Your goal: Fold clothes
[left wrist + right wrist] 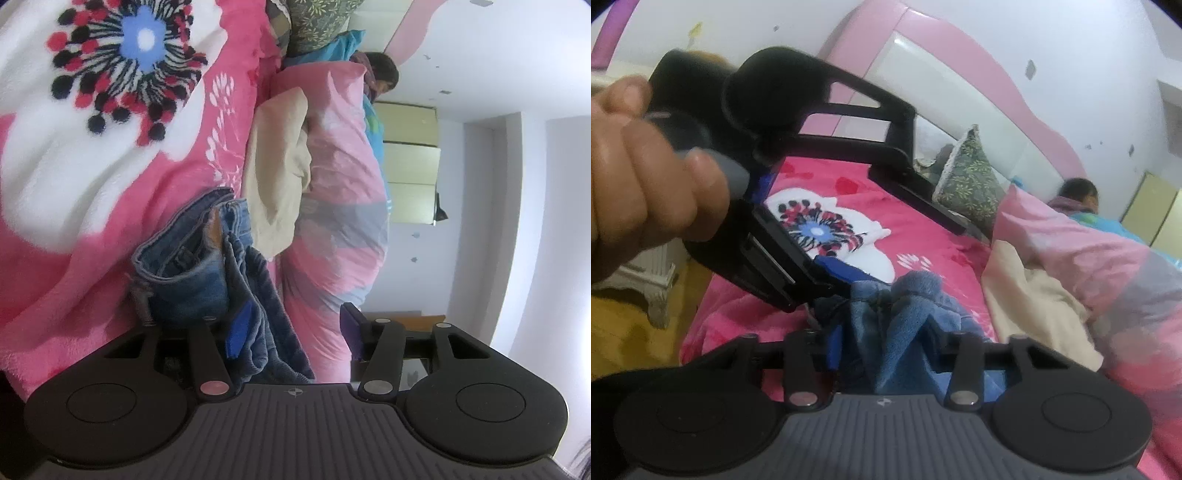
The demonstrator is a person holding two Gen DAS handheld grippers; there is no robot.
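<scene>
Bed edge: pink floral blanket (916, 236) ended at the left in the right wrist view, dropping to yellow floor (624, 328); a white carved furniture leg (657, 291) stood just off that edge.
Open room: bare blanket around the big flower print (125, 55), left of the clothes, lay free.
Jeans (192, 258): folded denim bundle on the blanket, just ahead of the left gripper (291, 328); seen only from the left wrist.
Blue fleece garment (908, 314): bunched on the bed, running up between both pairs of fingers.
Left gripper fingers: stood apart; blue pad (240, 328) lay against the fleece, purple pad (351, 328) clear of it, near the quilt.
Right gripper (905, 354) fingers: fleece filled the gap; cannot tell whether they pressed on it.
Left hand (639, 166): wrapped round the left gripper's handle; shown only by the right wrist.
Right side: cream cloth (1038, 295) and pink quilt (1100, 258) heaped along the bed, hemming the clothes in.
Far end: pink-and-white headboard (945, 85), green patterned cushion (967, 181).
Beyond quilt: a person's dark hair (1078, 188) showed.
</scene>
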